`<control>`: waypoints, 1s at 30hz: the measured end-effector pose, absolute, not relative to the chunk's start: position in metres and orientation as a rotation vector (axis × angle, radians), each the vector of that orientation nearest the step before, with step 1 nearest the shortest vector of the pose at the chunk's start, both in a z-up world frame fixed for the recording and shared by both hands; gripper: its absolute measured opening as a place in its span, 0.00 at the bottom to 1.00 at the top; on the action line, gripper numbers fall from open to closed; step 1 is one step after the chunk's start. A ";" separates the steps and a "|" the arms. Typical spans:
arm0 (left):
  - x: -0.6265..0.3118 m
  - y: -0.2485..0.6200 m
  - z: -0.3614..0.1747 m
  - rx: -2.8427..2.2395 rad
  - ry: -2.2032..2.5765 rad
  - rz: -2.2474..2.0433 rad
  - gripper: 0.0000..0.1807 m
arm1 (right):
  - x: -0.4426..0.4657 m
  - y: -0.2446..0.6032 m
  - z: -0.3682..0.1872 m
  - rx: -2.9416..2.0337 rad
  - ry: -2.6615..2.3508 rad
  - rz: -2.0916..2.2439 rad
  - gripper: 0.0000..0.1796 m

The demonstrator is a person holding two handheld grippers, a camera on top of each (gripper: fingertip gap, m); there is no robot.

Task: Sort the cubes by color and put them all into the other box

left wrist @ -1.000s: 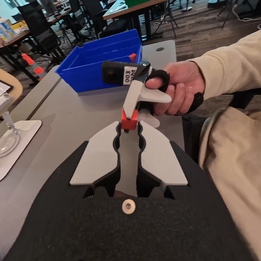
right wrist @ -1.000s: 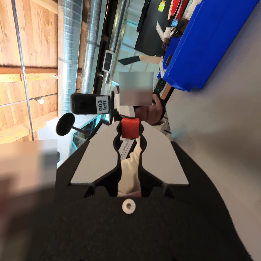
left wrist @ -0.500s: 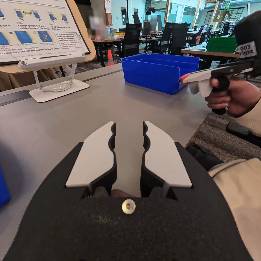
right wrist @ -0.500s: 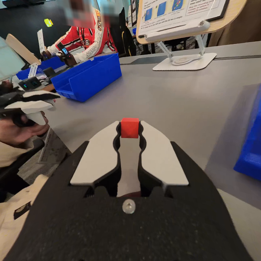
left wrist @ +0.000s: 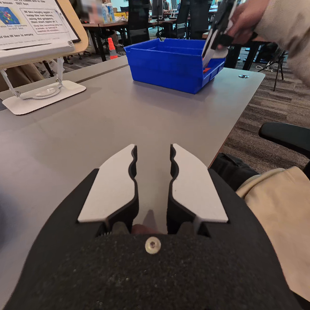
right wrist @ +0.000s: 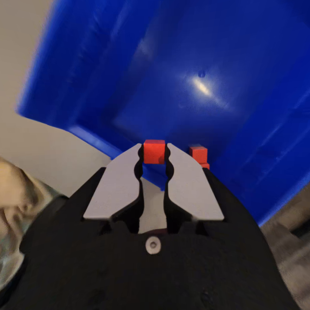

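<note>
My right gripper (right wrist: 154, 149) is shut on a red cube (right wrist: 154, 154) and points down into the near corner of a blue box (right wrist: 192, 80). Two more red cubes (right wrist: 198, 153) lie in that corner, just right of the held one. In the left wrist view the same blue box (left wrist: 169, 67) stands at the table's far right, with the right gripper (left wrist: 209, 55) tilted into its right end. My left gripper (left wrist: 153, 149) is open and empty, low over the grey table (left wrist: 100, 130).
A white stand with an instruction sheet (left wrist: 42, 94) is on the table at the far left. The table's right edge (left wrist: 234, 127) runs close by my left gripper. A black chair (left wrist: 285, 135) and a beige sleeve (left wrist: 276, 209) are at the right. Tip to tip, the grippers are about 45 cm apart.
The right gripper has carried the red cube away from the left gripper, across the table and down into the blue box. The left gripper stays open and empty and has turned toward the box.
</note>
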State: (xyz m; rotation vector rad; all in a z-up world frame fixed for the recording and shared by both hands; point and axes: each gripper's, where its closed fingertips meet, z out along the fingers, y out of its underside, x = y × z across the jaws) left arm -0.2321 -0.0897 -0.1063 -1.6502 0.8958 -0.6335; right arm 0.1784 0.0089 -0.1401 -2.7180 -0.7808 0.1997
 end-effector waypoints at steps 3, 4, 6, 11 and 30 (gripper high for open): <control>-0.230 -0.089 -0.115 -1.673 0.925 -0.617 0.21 | 0.196 0.007 -0.165 -2.908 -0.986 0.145 0.13; -0.229 -0.088 -0.117 -1.680 0.932 -0.616 0.21 | 0.203 0.004 -0.170 -2.975 -1.027 0.104 0.13; -0.228 -0.089 -0.121 -1.686 0.944 -0.616 0.21 | 0.222 0.001 -0.174 -3.071 -1.116 -0.068 0.13; -0.230 -0.087 -0.128 -1.709 0.949 -0.624 0.21 | 0.232 -0.005 -0.178 -3.194 -1.186 -0.161 0.14; -0.274 -0.049 -0.116 -1.824 0.629 -0.551 0.24 | -0.047 -0.057 -0.116 -1.738 -0.549 0.343 0.23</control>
